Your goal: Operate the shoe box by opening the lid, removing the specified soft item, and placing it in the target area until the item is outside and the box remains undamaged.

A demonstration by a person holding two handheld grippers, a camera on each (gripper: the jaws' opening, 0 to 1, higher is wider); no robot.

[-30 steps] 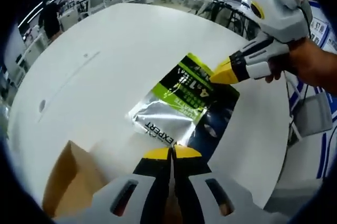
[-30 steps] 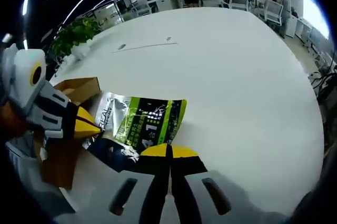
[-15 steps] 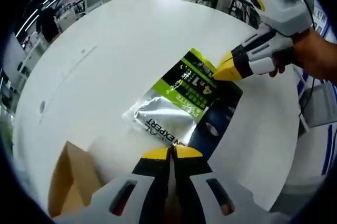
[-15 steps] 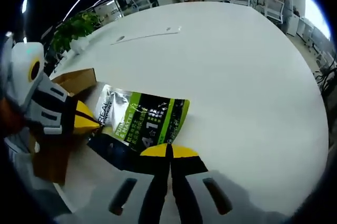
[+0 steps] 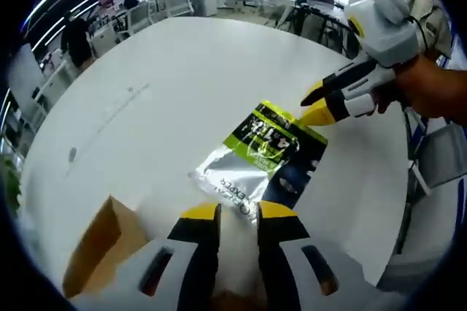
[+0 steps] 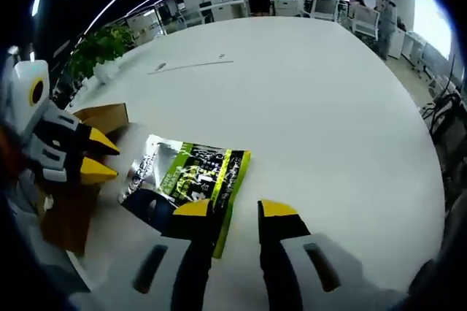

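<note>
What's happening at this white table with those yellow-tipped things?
A person holds a grasping tool in each hand. The silver and green pouch lies flat on the white table, outside the cardboard box. The left tool and the right tool are both open, gripping nothing, one at each end of the pouch.

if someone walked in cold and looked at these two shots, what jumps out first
The green, silver and black pouch lying flat on the big white table grabs the eye first. Right after it come the yellow-tipped grippers at either end of it, both with jaws apart and not holding it: the left gripper near its silver end and the right gripper at its green end. A brown cardboard box sits beside the pouch near the table's edge.
</note>
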